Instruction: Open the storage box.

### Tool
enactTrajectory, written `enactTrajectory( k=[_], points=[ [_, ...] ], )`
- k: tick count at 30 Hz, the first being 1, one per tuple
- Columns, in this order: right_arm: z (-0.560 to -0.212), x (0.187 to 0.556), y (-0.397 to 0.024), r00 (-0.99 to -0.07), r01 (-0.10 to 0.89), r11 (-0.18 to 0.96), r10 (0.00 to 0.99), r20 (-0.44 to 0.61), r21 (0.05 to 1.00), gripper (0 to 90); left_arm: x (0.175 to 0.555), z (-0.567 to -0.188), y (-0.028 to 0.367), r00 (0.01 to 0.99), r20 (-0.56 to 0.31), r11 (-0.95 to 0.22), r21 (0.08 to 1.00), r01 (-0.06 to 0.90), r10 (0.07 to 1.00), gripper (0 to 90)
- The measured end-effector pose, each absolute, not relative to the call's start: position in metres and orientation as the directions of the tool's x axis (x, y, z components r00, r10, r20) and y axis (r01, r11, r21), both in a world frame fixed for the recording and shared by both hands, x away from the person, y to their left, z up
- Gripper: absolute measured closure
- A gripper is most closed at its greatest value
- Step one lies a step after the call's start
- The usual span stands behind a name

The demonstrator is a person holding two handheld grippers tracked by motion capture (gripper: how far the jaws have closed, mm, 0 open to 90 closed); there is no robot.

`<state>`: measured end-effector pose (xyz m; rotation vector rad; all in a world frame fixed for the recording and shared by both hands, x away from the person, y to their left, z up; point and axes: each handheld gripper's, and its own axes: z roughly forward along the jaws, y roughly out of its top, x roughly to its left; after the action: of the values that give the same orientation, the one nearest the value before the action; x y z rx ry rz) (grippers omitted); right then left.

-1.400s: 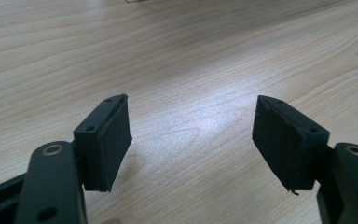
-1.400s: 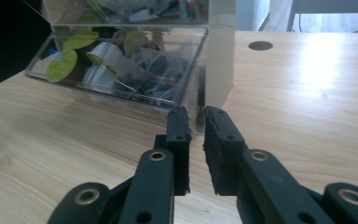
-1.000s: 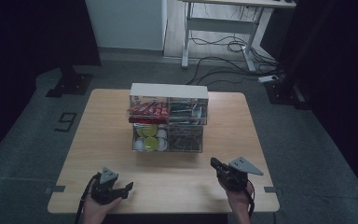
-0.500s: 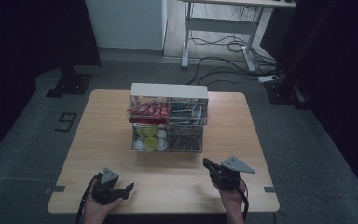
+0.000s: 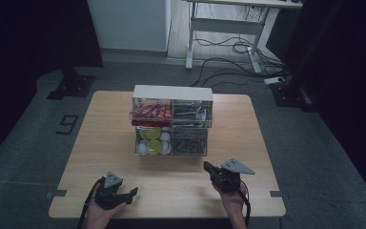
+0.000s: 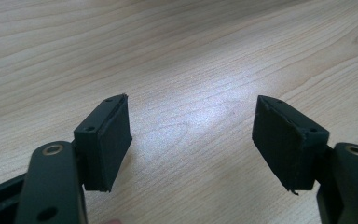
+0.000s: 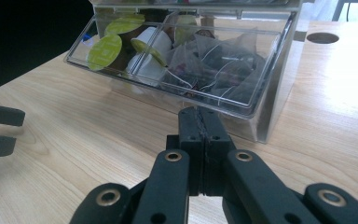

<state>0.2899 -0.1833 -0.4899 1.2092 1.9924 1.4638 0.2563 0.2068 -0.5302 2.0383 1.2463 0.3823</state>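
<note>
Two grippers sat at the near edge of the table [image 5: 100, 119] in front of you. Your left gripper [image 5: 119, 195] rested at the near left, jaws standing part open with nothing between them, over bare wood in the left gripper view [image 6: 191, 135]. Farther in, at the middle of the table, stood the clear organizer [image 5: 172, 119], its long axis running left to right across your reach. Your right gripper [image 5: 209, 168] lay at the near right with its jaws pressed together and empty, pointing toward the organizer's lower right bin [image 7: 214, 70], the one with the tea bags [image 7: 223, 70]. That bin lay just beyond the closed tips, far of them, so your right hand was much the nearer one to it.
</note>
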Motion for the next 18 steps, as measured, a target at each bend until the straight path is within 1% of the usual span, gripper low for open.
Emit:
enactTrajectory(
  k=[18],
  points=[
    [-0.496,0.303,-0.169,-0.571,0.426,0.097,0.8,0.184,0.899,88.6,0.256,-0.532,0.206,0.492,-0.11,-0.289,0.693,0.661,0.864,28.3]
  ],
)
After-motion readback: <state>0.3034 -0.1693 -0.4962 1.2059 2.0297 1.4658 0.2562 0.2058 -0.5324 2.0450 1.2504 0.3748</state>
